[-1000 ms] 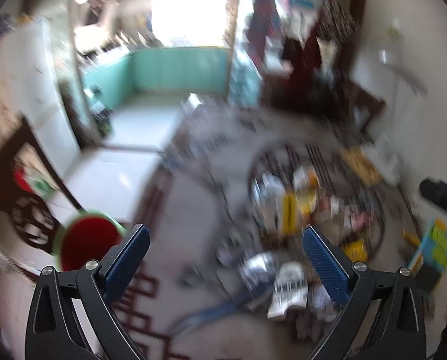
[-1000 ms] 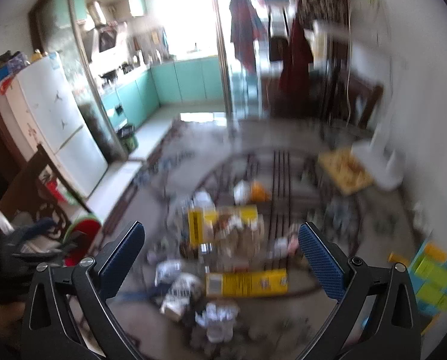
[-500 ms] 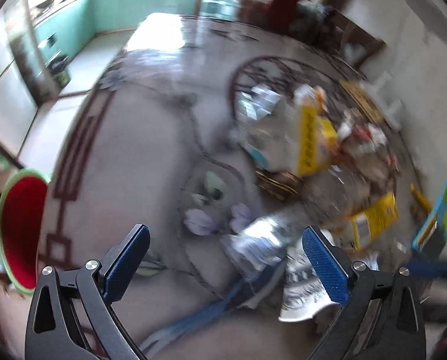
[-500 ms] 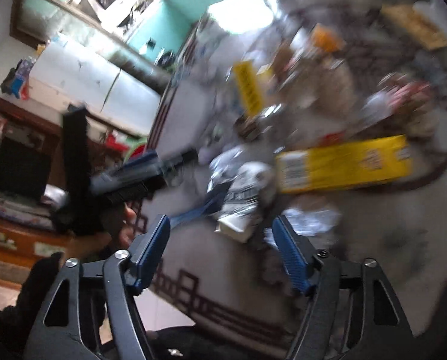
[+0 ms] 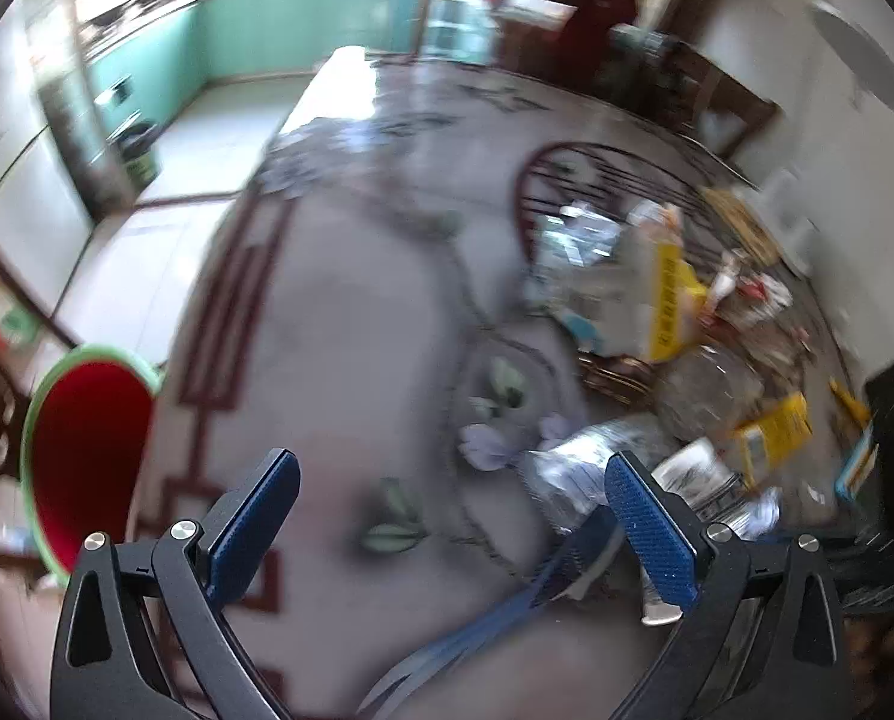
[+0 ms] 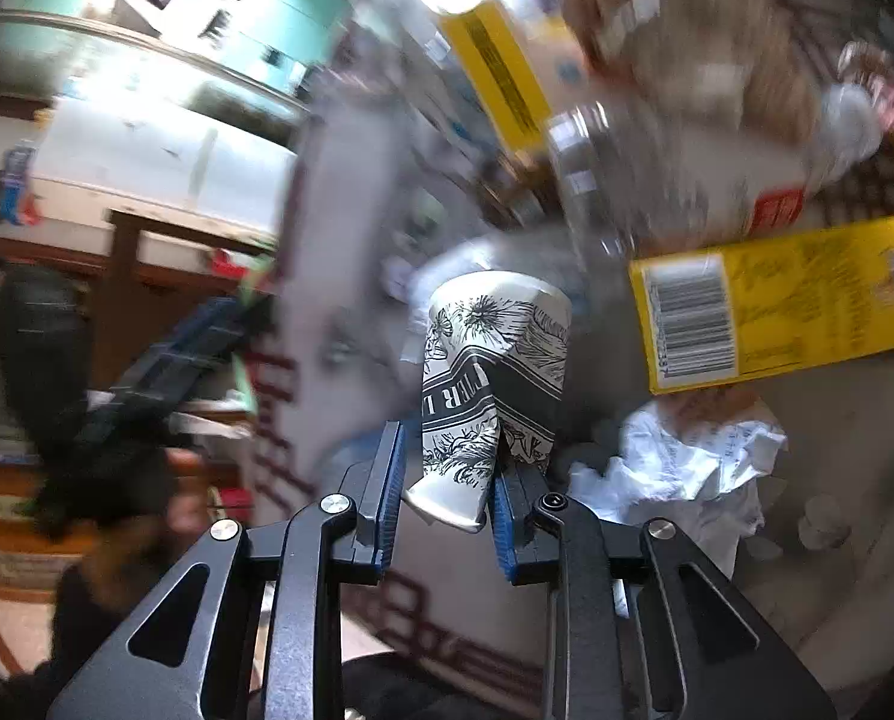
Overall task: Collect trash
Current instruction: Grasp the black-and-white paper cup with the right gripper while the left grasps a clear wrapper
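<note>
A black-and-white printed paper cup [image 6: 495, 372] lies among trash on the patterned carpet. My right gripper [image 6: 447, 462] has its jaws closing on the cup's base, the blue pads pressing both sides, and the cup wall is creased. In the left wrist view my left gripper [image 5: 450, 471] is open with nothing between its fingers, hovering over bare carpet just left of a silver foil bag [image 5: 573, 468]. The same cup [image 5: 693, 480] shows at the right of that view. A red bin with a green rim [image 5: 87, 450] stands at the far left.
Beside the cup lie a flat yellow box [image 6: 795, 300], crumpled white paper [image 6: 687, 462] and a clear plastic bottle [image 6: 657, 180]. More litter is piled on the carpet's round pattern [image 5: 657, 300]. A blue strap [image 5: 477, 630] trails across the floor. Dark wooden furniture [image 6: 147, 276] stands at the left.
Both views have tipped down towards the floor and come closer to the litter. The right jaws went from wide apart to narrow around the paper cup. The left jaws stayed wide.
</note>
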Demonstrator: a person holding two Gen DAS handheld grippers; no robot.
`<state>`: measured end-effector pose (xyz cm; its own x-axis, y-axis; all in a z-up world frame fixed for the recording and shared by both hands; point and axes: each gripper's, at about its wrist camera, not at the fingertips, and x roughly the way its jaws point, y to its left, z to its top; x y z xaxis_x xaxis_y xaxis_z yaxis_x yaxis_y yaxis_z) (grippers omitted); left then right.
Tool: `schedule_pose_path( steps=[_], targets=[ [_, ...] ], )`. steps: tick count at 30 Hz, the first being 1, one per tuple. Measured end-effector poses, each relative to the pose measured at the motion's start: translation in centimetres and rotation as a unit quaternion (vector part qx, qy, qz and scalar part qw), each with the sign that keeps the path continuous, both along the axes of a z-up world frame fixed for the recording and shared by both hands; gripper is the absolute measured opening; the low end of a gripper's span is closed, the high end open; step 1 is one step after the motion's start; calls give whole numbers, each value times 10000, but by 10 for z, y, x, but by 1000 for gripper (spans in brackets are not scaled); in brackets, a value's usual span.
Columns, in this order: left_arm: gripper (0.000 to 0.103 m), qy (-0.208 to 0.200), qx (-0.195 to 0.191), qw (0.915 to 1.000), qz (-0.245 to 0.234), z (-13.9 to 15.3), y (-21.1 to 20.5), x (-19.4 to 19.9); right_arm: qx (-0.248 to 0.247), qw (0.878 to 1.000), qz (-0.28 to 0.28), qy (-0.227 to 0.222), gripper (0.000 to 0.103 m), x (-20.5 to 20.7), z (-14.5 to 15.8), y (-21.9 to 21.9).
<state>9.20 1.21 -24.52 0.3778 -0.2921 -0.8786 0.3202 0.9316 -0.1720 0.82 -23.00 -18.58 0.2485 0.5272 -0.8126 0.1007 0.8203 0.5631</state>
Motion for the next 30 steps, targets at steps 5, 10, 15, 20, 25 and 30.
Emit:
schedule_pose_path(
  steps=[5,10,15,20,25,30],
  targets=[
    [102,-64,-160,9913,-1308,-3,-39,-2,-528,9948,-519,-703,25,-17,56,-40],
    [102,-84,406,9598,-2774,-18,-89,-2,-593,9900,-1088,-676,25,-32,59,-74],
    [88,320,482,9478,-3136,-37,-111,14,-563,9882,-1333,-497,25,-38,48,-75],
    [32,556,430,9500,-3042,-46,-112,25,-506,9884,-1332,-527,25,-33,54,-60],
    [20,338,118,9622,-2699,-18,-88,23,-605,9885,-1160,-757,25,-22,69,-36],
    [19,76,-349,9830,-1799,31,-32,20,-672,9899,-810,-946,25,-2,76,2]
  ],
)
